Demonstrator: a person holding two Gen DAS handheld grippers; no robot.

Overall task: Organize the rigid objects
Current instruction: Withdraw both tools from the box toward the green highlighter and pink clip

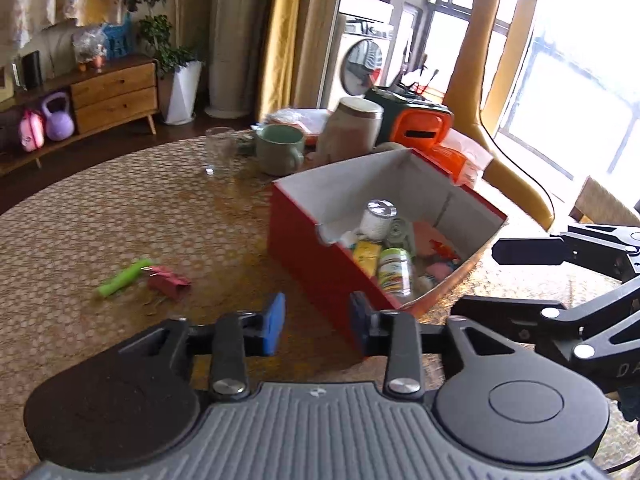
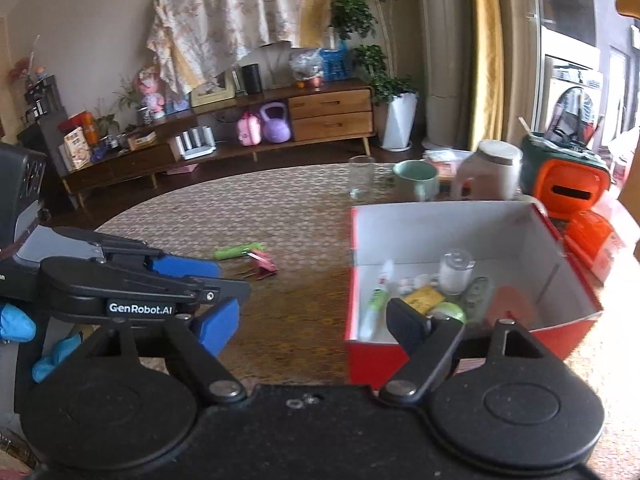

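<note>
A red box (image 1: 304,248) with a white inside stands on the woven round table and holds a white bottle (image 1: 376,218), a green-labelled bottle (image 1: 394,274) and several small items. A green tube (image 1: 122,278) and a red clip (image 1: 168,278) lie loose on the table to its left. My left gripper (image 1: 316,322) hovers before the box's near corner, blue pads apart, nothing between them. My right gripper (image 2: 316,328) hangs at the near wall of the box (image 2: 440,224), jaws wide and empty. The green tube (image 2: 238,251) and the clip (image 2: 264,266) lie beyond it.
Behind the box stand a clear glass (image 1: 218,152), a green mug (image 1: 278,148), a pale jar (image 1: 352,128) and an orange bag (image 1: 420,124). A yellow chair (image 1: 516,184) is at the table's right. A wooden cabinet (image 2: 328,114) lines the far wall.
</note>
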